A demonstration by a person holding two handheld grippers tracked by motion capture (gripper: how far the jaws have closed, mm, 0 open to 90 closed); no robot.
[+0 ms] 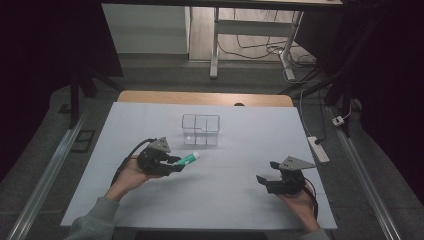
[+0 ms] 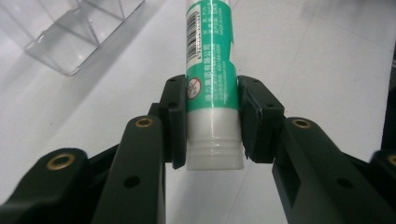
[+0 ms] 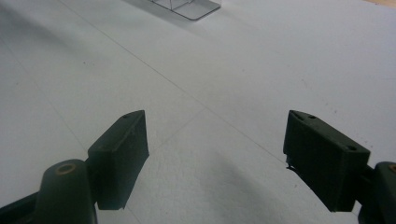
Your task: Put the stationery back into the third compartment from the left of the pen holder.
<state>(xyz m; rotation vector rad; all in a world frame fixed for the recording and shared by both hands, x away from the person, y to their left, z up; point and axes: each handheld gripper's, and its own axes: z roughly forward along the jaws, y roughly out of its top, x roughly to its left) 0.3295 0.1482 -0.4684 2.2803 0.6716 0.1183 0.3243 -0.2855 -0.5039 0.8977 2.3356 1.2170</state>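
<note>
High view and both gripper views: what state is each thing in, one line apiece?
Left gripper: shut on the glue stick, pads on its lower end.
Glue stick: held clear of the table, tilted, pointing toward the organizer.
Right gripper: open, nothing between the jaws, over bare table.
Clear organizer: upright on the white table; looks empty.

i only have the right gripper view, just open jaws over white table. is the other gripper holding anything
Observer: Yes, the left gripper is shut on a green and white glue stick, gripped near its white end.
Operator: where is it pointing
Observer: In the high view the glue stick points toward the clear organizer, with its tip short of it.
Operator: anything in that organizer
Observer: The compartments look empty, as far as the clear walls let me tell.
</note>
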